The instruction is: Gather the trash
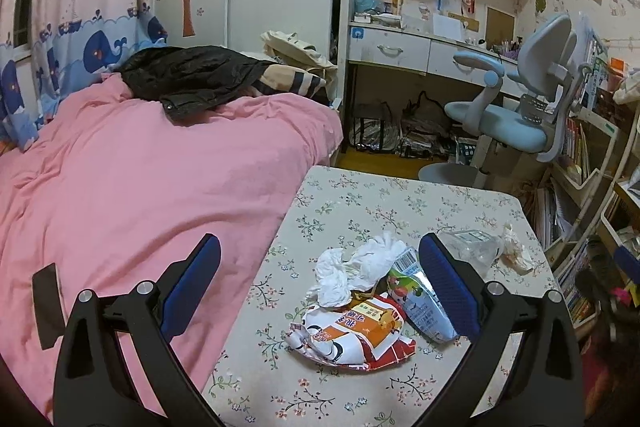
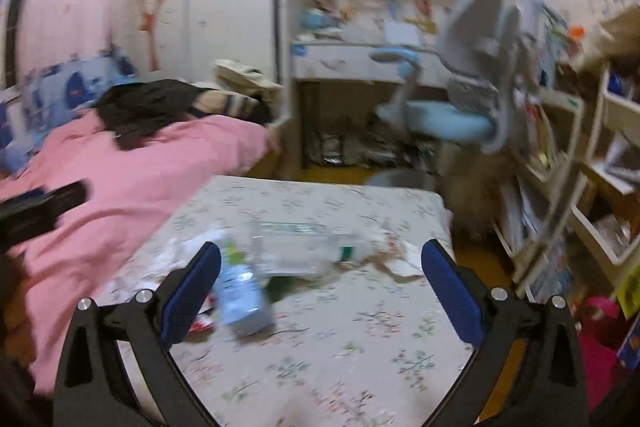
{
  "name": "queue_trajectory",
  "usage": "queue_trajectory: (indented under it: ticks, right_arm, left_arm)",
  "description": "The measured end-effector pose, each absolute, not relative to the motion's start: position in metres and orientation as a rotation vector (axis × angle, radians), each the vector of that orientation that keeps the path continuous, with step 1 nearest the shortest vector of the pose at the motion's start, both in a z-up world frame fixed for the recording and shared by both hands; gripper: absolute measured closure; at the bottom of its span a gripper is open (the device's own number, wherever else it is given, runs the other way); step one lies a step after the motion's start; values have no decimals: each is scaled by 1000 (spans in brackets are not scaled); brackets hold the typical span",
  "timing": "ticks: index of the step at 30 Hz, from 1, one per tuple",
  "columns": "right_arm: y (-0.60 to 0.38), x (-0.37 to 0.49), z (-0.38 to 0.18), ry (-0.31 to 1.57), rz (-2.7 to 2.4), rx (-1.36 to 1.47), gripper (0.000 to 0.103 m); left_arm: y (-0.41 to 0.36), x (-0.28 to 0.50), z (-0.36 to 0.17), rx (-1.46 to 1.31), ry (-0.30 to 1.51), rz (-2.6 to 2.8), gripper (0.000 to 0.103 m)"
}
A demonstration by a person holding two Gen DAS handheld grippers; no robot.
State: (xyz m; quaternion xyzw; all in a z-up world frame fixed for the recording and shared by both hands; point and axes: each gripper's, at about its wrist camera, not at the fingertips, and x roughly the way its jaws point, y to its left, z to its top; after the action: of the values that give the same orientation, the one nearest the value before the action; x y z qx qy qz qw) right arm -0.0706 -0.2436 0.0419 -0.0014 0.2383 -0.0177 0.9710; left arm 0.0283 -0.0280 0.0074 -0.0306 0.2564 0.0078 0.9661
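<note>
- The trash sits in a little heap on the small table with the flowery cloth, right next to the bed with the pink blanket.
- In the heap are a crumpled white tissue, a flat orange and white snack bag, a light blue pouch with fruit pictures on it, a squashed clear plastic bottle and a small scrunched brownish paper.
- The tissue lies on top of the snack bag, and the blue pouch leans against them both.
- The left gripper hangs over the heap with its two blue pads wide apart. It holds nothing.
- The right gripper is also spread wide and holds nothing. It points at the clear bottle and the scrunched paper.
- The right picture is very blurry, so I can only guess that the gripper is moving fast.
- No trash has been picked up yet, I think.
- The tissue and the snack bag are light and floppy. A pinch on just one corner could let them slip out.
- The clear bottle could roll or skid off the table edge if a pad bumps it.
- The two grippers are close, so they might knock into each other.
</note>
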Motion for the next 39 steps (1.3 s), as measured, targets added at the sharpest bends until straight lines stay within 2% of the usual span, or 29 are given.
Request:
queue_trajectory:
  ticks: [5,10,39]
  right_arm:
    - [-224,-60,43,441,-59,-73,6]
    - [-225,-62,50,404,-55,-13,6]
    - [-228,-65,54,382,-111,21,6]
  left_arm:
    - [-24,25,8,-68,510,30,7]
    - [-23,26,11,-64,493,45,7]
    - [-29,21,14,-51,469,35,7]
